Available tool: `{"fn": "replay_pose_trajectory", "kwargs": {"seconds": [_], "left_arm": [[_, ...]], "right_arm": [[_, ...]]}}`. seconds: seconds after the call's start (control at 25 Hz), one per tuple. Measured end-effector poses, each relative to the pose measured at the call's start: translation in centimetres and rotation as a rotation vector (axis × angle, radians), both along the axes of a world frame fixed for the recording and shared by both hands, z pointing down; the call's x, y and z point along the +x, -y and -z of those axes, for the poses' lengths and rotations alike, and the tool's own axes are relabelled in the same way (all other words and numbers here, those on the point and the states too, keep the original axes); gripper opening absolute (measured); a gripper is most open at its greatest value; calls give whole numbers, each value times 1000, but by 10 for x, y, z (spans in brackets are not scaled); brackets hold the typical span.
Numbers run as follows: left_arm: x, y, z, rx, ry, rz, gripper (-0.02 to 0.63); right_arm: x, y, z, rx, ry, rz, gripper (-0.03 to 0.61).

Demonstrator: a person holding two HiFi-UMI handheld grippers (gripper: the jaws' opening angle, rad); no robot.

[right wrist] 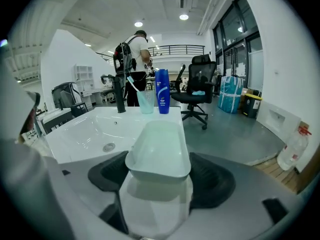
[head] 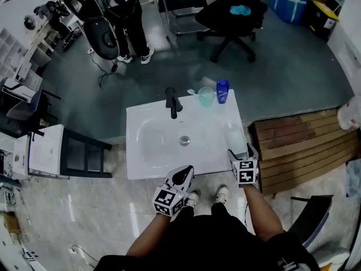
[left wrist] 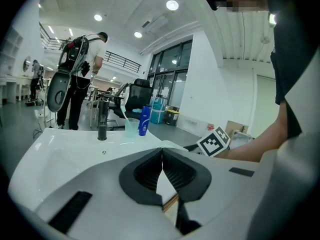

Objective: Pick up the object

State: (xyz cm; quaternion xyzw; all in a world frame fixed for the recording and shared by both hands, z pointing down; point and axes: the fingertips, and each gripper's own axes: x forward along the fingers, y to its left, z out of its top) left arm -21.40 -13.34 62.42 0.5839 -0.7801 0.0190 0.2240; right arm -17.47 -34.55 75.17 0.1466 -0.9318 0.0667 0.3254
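Observation:
A pale green oblong soap dish (head: 236,135) lies on the right ledge of the white sink (head: 152,148). In the right gripper view the soap dish (right wrist: 160,144) fills the gap between the black pads (right wrist: 212,181), its near end right between them, still resting on the ledge. My right gripper (head: 241,150) (right wrist: 160,178) stands wide, the pads close beside the dish; I see no clear press. My left gripper (head: 184,174) (left wrist: 161,156) hovers at the sink's front edge, jaws together and empty.
At the sink's back stand a black faucet (head: 172,102), a clear cup with a toothbrush (head: 206,96) and a blue bottle (head: 223,91). A wooden platform (head: 299,140) lies to the right, a dark shelf unit (head: 84,154) to the left. A person (head: 132,21) and an office chair (head: 231,16) are beyond.

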Motion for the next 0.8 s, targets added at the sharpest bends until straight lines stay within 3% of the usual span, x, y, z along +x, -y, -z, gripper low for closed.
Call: {"fn": "replay_pose_trajectory", "kwargs": {"seconds": [0.8], "left_arm": [[-21, 24, 36, 109, 45, -30, 20]], "right_arm": [[-8, -20, 154, 143, 246, 8, 391]]}}
